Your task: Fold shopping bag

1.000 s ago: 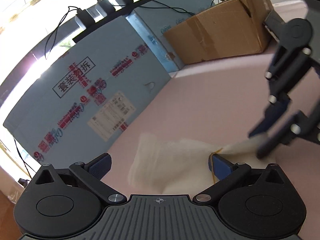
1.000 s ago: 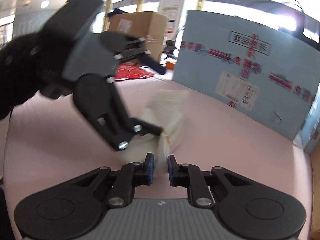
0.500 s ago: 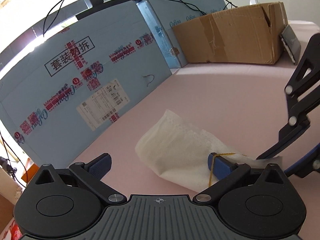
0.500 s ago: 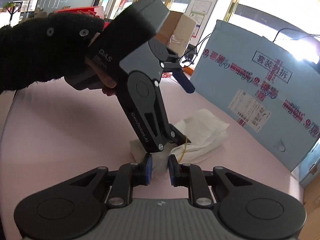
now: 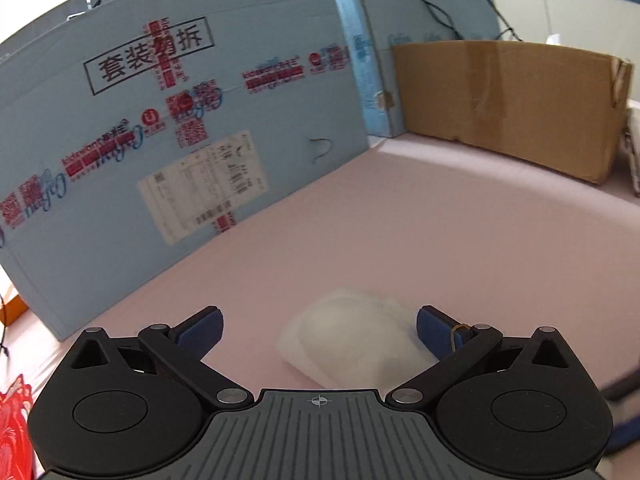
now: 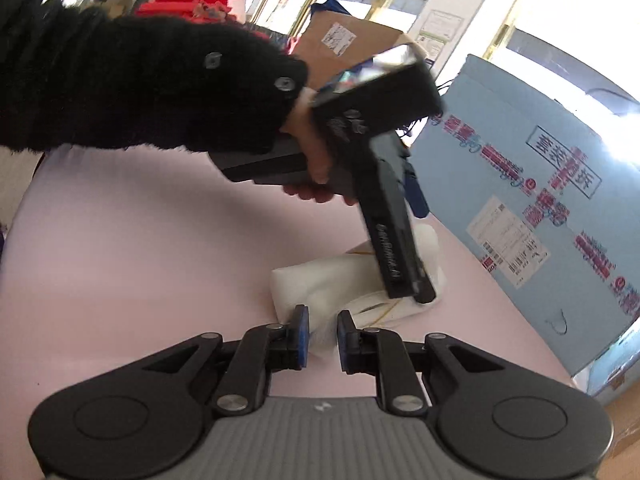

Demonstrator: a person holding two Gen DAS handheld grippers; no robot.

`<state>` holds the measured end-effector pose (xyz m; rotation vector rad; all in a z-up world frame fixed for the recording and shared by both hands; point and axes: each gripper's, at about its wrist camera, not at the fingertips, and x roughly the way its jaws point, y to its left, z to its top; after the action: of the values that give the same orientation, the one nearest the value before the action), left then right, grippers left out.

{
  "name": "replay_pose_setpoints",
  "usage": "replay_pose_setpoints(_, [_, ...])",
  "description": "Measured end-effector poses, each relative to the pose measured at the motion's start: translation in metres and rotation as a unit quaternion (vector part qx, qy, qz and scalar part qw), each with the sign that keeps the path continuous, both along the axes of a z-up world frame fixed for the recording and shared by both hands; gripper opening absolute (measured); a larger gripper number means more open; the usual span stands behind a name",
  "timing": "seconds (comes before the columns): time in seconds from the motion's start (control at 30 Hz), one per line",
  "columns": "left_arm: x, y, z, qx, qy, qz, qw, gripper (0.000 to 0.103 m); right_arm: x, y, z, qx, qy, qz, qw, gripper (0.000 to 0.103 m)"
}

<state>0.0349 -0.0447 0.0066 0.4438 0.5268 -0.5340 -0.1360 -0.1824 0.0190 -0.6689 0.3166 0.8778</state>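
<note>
On pink table [image 5: 460, 240] | shopping bag [image 5: 352, 340] blurred | left gripper [image 5: 318, 330] fingers spread | right gripper [image 6: 322, 330] fingers opening around bag corner

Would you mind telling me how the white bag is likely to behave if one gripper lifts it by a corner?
The bag looks thin and creased, so it would probably droop and unfold rather than hold its shape. It seems light: it lies flat on the pink table. With the right gripper opening, the fold may spring loose.

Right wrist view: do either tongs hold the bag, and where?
Right tongs are opening around the white bag's near corner, no longer pinching. Left tongs stand wide open, holding nothing.
</note>
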Motion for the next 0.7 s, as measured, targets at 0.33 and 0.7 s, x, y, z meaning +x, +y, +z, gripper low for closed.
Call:
replay_pose_setpoints(0.33, [0.026, 0.032, -0.013, -0.118, 0.106, 0.06, 0.9855, 0.103, -0.007, 0.029, -0.01, -0.072, -0.101, 0.006, 0.992, 0.045])
replay_pose_setpoints(0.7, [0.021, 0.047, -0.007, -0.159, 0.127, 0.03, 0.9786, 0.103, 0.024, 0.074, -0.018, -0.09, -0.117, -0.037, 0.988, 0.015])
